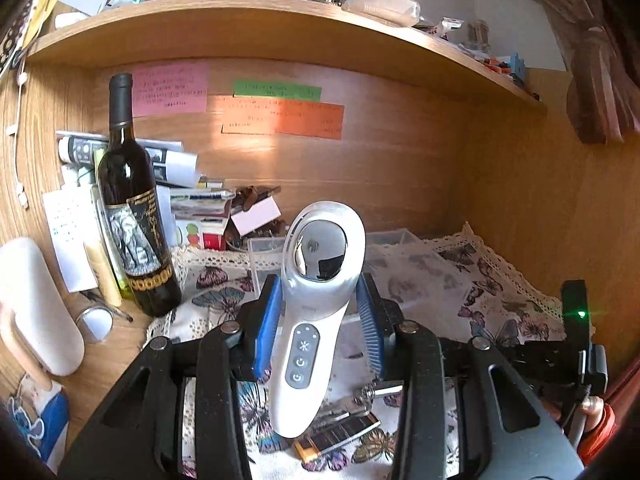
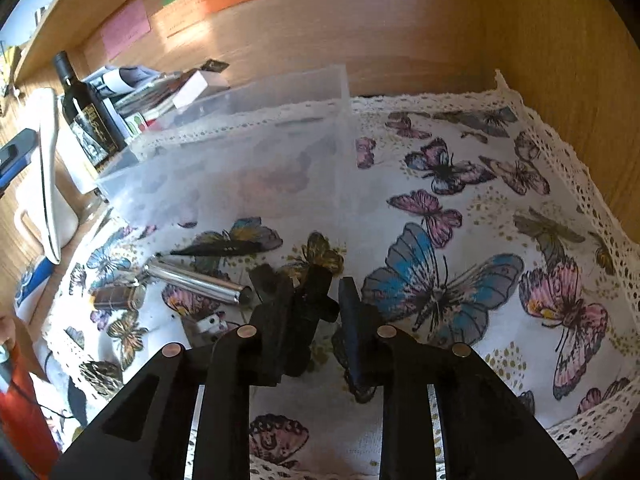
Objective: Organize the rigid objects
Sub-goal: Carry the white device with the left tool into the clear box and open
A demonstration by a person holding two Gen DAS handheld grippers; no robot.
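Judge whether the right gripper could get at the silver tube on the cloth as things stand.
Probably yes: the silver tube lies uncovered on the cloth just left of the right gripper, though a black piece sits between its jaws.

A wooden desk alcove (image 1: 400, 160) is lit by a sunlight patch, roofed by a cluttered shelf (image 1: 256, 28), and spread with a butterfly-print cloth (image 2: 480, 220).

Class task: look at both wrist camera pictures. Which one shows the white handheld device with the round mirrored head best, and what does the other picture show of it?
The left wrist view: the white handheld device stands front-on, mid-frame, in the left gripper, with its mirrored head and button panel visible. The right wrist view shows only its thin side profile at the left edge, buttons hidden.
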